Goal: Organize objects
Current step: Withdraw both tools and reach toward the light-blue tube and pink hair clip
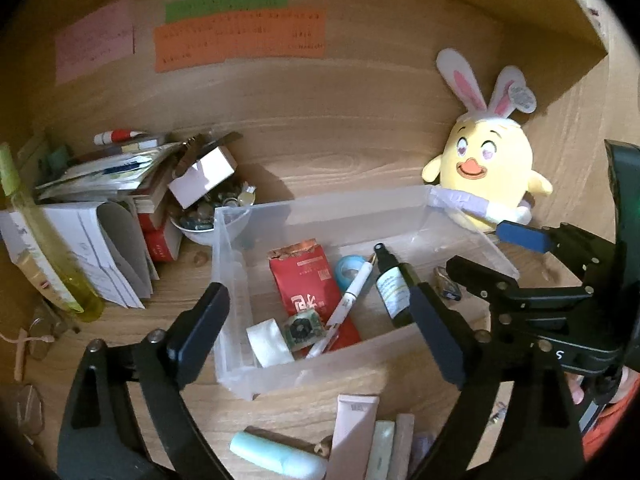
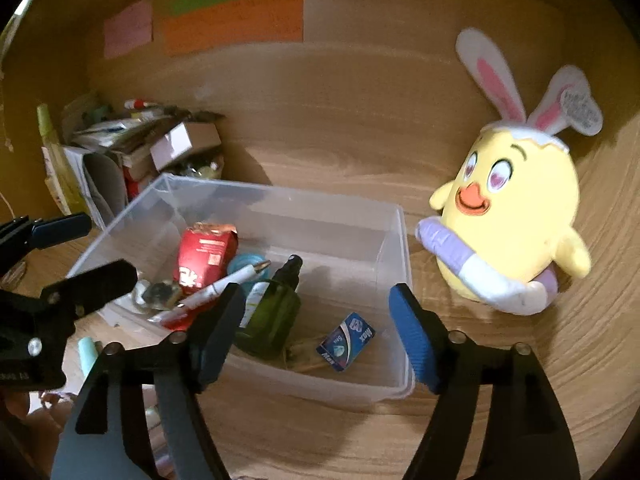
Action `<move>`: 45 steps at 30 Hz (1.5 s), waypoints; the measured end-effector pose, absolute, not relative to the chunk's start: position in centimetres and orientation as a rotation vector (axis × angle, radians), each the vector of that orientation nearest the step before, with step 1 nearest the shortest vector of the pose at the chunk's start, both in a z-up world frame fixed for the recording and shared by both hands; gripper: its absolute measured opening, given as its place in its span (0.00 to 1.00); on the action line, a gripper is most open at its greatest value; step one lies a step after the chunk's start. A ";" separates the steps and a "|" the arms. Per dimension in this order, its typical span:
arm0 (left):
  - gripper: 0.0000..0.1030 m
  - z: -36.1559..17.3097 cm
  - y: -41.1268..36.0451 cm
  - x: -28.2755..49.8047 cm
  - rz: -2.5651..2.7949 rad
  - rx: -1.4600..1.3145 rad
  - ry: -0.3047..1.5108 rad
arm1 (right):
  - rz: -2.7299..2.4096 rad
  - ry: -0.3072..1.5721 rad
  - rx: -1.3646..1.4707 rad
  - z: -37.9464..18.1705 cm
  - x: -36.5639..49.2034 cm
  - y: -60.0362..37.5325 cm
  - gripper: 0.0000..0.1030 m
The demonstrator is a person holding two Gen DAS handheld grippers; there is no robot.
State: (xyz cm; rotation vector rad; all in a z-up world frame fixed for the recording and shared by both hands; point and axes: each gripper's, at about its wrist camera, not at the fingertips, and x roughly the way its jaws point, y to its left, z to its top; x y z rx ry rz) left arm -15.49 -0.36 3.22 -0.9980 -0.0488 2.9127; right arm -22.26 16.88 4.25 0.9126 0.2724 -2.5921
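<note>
A clear plastic bin [image 1: 304,372] [image 2: 400,248] stands on the wooden desk. In it lie a red packet [image 1: 304,280] [image 2: 204,252], a white pen [image 1: 352,296], a dark green spray bottle [image 1: 394,284] [image 2: 272,312], a white tape roll [image 1: 270,342] and a small blue box [image 2: 346,342]. My left gripper [image 1: 320,332] [image 2: 80,254] hangs open over the bin's near wall, its pads touching nothing. Over the bin's right half my right gripper [image 2: 316,320] [image 1: 500,256] is open too, the bottle and blue box below it, nothing held.
A yellow plush chick [image 1: 488,168] [image 2: 516,216] with rabbit ears leans at the back right. Left of the bin are a pile of papers and books [image 1: 100,208], a bowl of trinkets [image 1: 208,216] and a yellow-green bottle [image 1: 48,248]. Tubes [image 1: 352,432] lie before the bin.
</note>
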 end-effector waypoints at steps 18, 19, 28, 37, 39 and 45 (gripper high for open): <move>0.94 2.4 -3.7 -10.3 2.945 -1.071 -0.046 | -2.585 0.272 0.837 5.6 -15.1 19.0 0.79; 0.94 2.0 -3.8 -10.2 2.942 -1.090 -0.041 | -2.583 0.275 0.843 5.4 -14.8 19.1 0.79; 0.94 -2.1 -4.4 -10.2 2.870 -1.291 -0.043 | -2.551 0.305 0.992 1.6 -13.4 20.0 0.79; 0.94 -4.3 -4.8 -9.7 2.746 -1.422 -0.135 | -2.488 0.253 1.141 -1.7 -12.8 20.9 0.79; 0.90 -4.4 -4.9 -9.4 2.725 -1.432 -0.162 | -2.475 0.237 1.152 -1.9 -12.6 20.9 0.79; 0.64 -5.2 -4.9 -9.8 2.651 -1.495 -0.231 | -2.464 0.232 1.165 -2.2 -12.2 20.7 0.79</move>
